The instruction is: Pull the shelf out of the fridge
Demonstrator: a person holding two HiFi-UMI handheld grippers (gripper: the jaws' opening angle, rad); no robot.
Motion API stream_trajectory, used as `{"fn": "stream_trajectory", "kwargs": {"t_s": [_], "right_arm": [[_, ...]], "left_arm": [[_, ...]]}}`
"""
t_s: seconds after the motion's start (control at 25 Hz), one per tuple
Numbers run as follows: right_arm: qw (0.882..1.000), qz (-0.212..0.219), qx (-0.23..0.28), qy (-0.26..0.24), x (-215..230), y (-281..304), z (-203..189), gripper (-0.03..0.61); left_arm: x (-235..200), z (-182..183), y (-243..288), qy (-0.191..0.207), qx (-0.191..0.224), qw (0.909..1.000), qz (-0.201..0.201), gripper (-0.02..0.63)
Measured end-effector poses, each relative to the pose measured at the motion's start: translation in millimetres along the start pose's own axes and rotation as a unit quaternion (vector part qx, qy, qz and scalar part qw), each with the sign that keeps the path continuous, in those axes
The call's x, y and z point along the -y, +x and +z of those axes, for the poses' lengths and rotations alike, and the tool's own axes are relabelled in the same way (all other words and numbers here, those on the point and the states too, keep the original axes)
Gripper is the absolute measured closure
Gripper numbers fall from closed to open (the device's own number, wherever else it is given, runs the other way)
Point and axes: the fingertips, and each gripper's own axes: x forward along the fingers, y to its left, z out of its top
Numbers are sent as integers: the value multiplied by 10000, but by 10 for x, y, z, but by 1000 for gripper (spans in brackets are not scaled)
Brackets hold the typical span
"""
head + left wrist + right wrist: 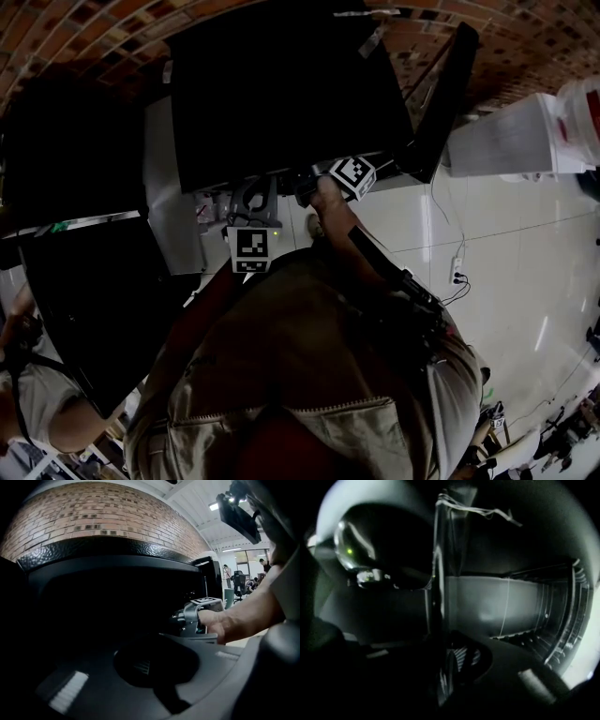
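The black fridge stands with its door swung out to the right. My right gripper reaches into the dark cabinet. In the right gripper view, the thin glass shelf runs edge-on down the middle, and my right gripper is shut on its front edge. The left gripper view shows the right gripper and the hand holding it at the fridge's mouth. My left gripper hangs outside, below the fridge, to the left of the right one. Its jaws look shut on nothing.
Ribbed rails line the fridge's inner side wall. A white cabinet stands to the right of the door, with a power strip on the pale floor. Another black appliance is at the left, and a second person stands beside it.
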Motion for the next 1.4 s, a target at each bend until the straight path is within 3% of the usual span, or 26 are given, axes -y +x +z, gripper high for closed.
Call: {"fn": "stream_trajectory", "kwargs": {"t_s": [0.48, 1.0, 1.4], "right_arm": [[9998, -31, -169, 112, -24, -566, -212, 571], [9998, 78, -190, 33, -266, -1511, -572, 564], [9997, 199, -58, -97, -498, -2551, -1033, 565]], "left_arm": [[168, -199, -507, -13, 8, 9999, 115, 607], [134, -695, -1540, -571, 102, 9948, 840, 607], [314, -963, -2362, -912, 338, 9891, 1101, 607]]}}
